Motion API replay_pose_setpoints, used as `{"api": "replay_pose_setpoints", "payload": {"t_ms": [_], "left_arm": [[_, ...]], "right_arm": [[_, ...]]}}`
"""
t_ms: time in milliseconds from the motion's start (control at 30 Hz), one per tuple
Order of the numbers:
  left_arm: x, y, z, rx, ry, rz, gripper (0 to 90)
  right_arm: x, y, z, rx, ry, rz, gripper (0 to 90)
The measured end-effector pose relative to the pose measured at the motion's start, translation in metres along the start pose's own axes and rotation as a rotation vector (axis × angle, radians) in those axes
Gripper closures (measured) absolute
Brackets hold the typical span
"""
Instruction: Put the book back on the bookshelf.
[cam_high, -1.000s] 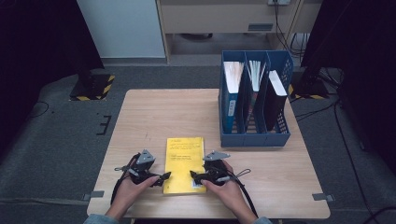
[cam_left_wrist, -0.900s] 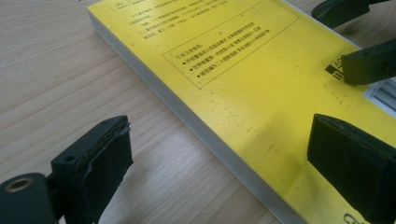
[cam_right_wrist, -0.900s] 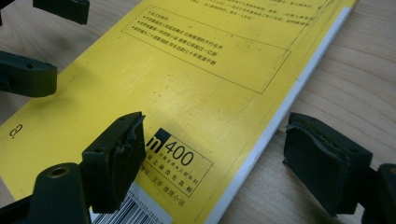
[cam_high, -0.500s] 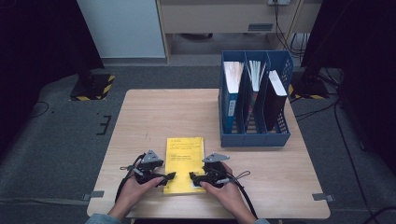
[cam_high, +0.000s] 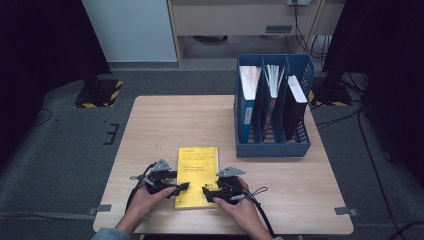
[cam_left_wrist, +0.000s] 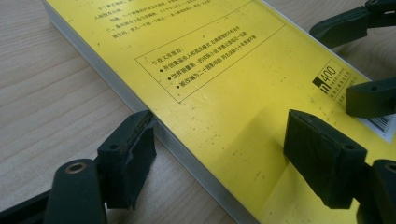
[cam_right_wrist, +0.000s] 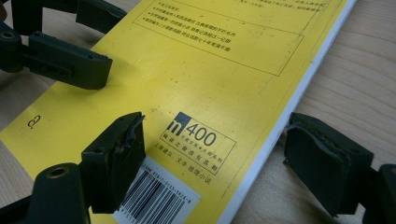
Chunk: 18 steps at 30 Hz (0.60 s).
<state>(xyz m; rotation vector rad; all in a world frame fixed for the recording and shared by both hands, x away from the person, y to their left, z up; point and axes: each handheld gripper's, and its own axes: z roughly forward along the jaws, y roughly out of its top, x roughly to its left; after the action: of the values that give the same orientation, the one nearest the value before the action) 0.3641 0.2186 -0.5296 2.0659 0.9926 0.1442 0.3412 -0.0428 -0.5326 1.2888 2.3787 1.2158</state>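
Since the earlier frame my left gripper (cam_high: 183, 186) has been closing on the yellow book (cam_high: 197, 167) at the table's (cam_high: 300, 200) near edge; right gripper (cam_high: 206, 190) straddles its other edge, half-open; next I must pinch and lift

book (cam_high: 197, 175): lying flat on the table (cam_high: 150, 125), near its front edge
file rack (cam_high: 272, 112): standing behind the book, to its right
left gripper (cam_high: 182, 187): sitting at the book's left edge
right gripper (cam_high: 206, 192): sitting at the book's right edge
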Motion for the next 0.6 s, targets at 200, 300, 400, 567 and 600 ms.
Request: {"api": "replay_pose_setpoints", "payload": {"t_ms": [200,300,400,567,600], "left_arm": [[0.0,0.001,0.0,-0.005,0.002,-0.006,25.1],[0.0,0.002,0.0,-0.006,0.009,-0.018,26.1],[-0.001,0.003,-0.003,-0.014,0.012,-0.021,29.2],[-0.002,0.007,-0.011,-0.035,-0.005,-0.03,34.1],[-0.003,0.008,-0.012,-0.03,-0.007,-0.021,34.9]], "right_arm": [[0.001,-0.001,0.0,-0.003,0.002,0.002,20.0],[0.001,-0.001,0.0,-0.004,0.0,0.004,20.0],[0.001,-0.001,0.0,-0.005,0.001,0.005,19.9],[0.001,-0.002,0.0,-0.007,0.004,0.001,19.8],[0.001,-0.002,0.0,-0.008,0.004,0.001,19.9]]}}
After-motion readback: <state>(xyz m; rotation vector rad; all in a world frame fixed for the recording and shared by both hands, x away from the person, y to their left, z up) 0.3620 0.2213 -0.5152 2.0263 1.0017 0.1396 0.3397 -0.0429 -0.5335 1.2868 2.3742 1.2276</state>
